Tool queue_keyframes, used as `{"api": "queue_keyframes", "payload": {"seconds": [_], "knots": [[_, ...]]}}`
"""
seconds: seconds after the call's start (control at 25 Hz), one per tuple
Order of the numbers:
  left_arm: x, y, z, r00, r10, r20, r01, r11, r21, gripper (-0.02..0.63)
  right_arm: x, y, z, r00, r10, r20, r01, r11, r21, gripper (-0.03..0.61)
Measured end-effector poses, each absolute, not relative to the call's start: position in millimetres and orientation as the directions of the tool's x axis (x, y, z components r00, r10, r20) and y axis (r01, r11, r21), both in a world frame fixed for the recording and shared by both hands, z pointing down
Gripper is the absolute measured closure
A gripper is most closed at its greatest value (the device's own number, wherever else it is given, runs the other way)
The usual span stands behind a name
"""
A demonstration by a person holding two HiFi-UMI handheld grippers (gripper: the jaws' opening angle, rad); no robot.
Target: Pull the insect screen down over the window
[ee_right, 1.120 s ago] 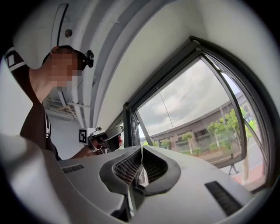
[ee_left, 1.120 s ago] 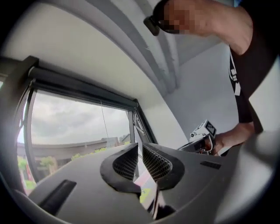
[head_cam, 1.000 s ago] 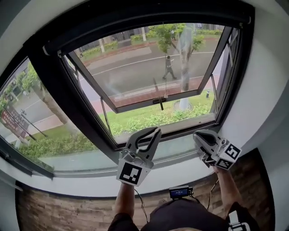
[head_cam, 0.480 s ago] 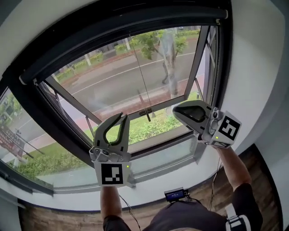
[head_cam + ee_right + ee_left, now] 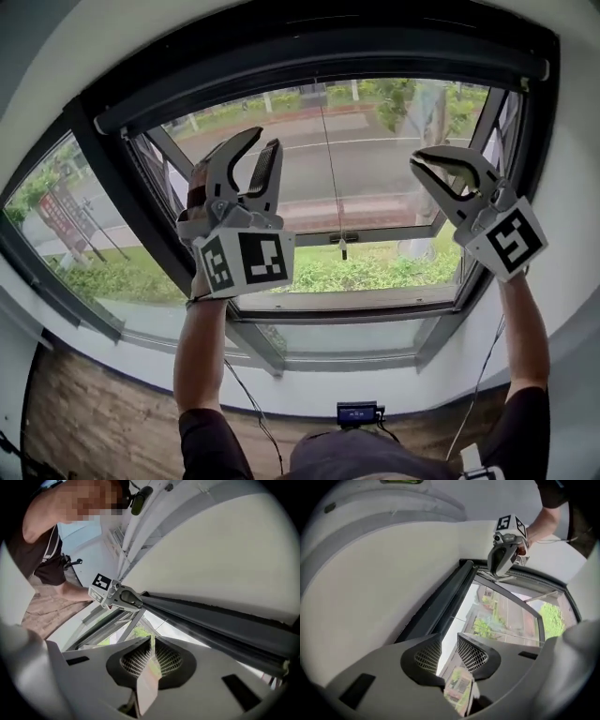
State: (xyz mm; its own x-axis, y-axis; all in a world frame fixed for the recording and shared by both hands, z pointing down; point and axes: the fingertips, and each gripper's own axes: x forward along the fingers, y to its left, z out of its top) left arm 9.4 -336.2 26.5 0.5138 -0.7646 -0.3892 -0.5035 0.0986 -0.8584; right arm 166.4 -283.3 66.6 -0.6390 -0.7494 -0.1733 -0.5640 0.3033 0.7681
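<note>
The insect screen sits rolled up in its dark cassette (image 5: 375, 52) along the top of the window frame, also seen in the left gripper view (image 5: 445, 602) and the right gripper view (image 5: 215, 620). Its thin pull cord (image 5: 330, 178) hangs down the middle of the pane. My left gripper (image 5: 264, 141) (image 5: 450, 641) is raised left of the cord, below the cassette. Its jaws have just been opening and nothing is between them. My right gripper (image 5: 418, 164) (image 5: 151, 641) is up at the right, its pads together on nothing. Neither gripper touches the cassette or the cord.
The glass sash (image 5: 375, 234) is tilted open outward over grass and a road. A fixed side pane (image 5: 84, 234) lies to the left, and white wall (image 5: 572, 216) closes in on the right. A white sill (image 5: 309, 380) and a small device (image 5: 356, 412) lie below.
Both grippers have risen from sill height to the upper part of the window. The left jaws stand wider apart. The head view has tilted up toward the cassette.
</note>
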Motion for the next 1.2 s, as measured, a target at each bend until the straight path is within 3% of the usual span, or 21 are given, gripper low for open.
{"api": "queue_keyframes", "payload": {"seconds": [0.32,0.4,0.56,0.84,1.2], "knots": [[-41,-398,-14,0.323,-0.863,-0.389,-0.339,0.278,-0.899,0.517,175,-312,43,-0.487,-0.870,-0.076,-0.380,0.133,0.915,0.562],[-63,-409,-21,0.275,-0.881,-0.385,-0.324,0.292,-0.900,0.517,176,-319,39,-0.455,-0.889,-0.053,-0.346,0.122,0.930,0.521],[-86,-430,-23,0.231,-0.910,-0.344,-0.320,0.263,-0.910,0.494,192,-324,29,-0.397,-0.917,-0.036,-0.302,0.094,0.949,0.514],[-70,-437,-21,0.281,-0.903,-0.325,-0.254,0.257,-0.933,0.495,215,-334,18,-0.311,-0.949,-0.047,-0.297,0.051,0.953,0.514],[-71,-446,-16,0.287,-0.944,-0.165,-0.162,0.122,-0.979,0.522,233,-330,12,-0.271,-0.962,-0.017,-0.299,0.067,0.952,0.514]]}}
